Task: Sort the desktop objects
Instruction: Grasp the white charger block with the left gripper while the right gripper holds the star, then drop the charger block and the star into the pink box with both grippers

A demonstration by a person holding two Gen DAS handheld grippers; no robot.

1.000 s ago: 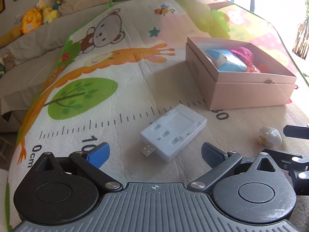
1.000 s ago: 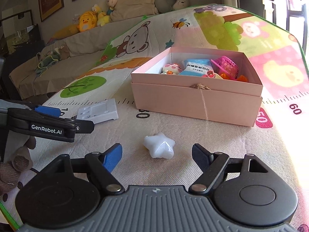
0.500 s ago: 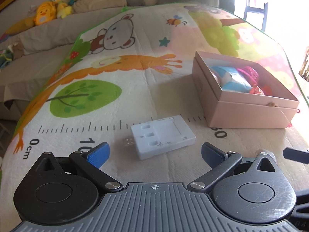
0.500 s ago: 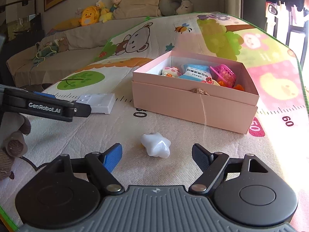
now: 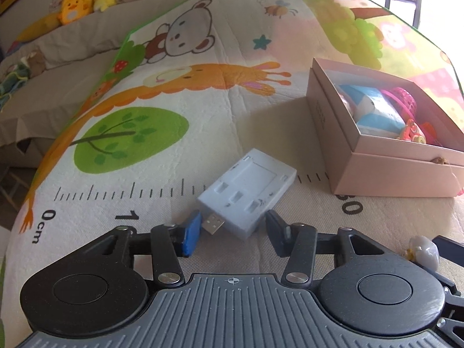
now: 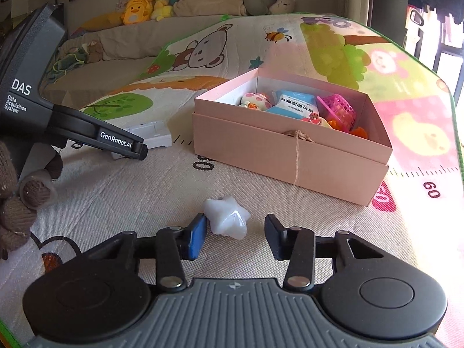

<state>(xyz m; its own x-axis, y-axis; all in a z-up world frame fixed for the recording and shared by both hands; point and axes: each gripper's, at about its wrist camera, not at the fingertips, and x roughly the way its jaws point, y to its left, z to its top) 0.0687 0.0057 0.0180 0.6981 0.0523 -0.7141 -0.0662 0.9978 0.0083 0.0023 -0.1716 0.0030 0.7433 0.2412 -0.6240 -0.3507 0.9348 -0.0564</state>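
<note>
A white USB hub (image 5: pixel 249 191) lies on the play mat, plug end toward me. My left gripper (image 5: pixel 233 232) is closing tight on its near end, the blue pad at the plug and the black pad against the body's corner. In the right wrist view the hub (image 6: pixel 153 133) shows behind the left gripper's finger. A white star (image 6: pixel 227 220) lies between the fingers of my right gripper (image 6: pixel 236 235), whose jaws are closing. The blue pad (image 6: pixel 197 237) touches the star while the black pad stands apart. The star (image 5: pixel 423 253) also shows at the far right of the left wrist view.
An open pink box (image 6: pixel 290 156) holds a blue packet, a pink basket and small toys, and it stands just beyond both objects. A hand in a brown knitted glove (image 6: pixel 20 203) holds the left gripper. Plush toys (image 6: pixel 139 11) line the sofa behind the mat.
Both grippers' jaws have narrowed. The left one moved in over the hub's near end, which turned slightly. The right one closed in around the star.
</note>
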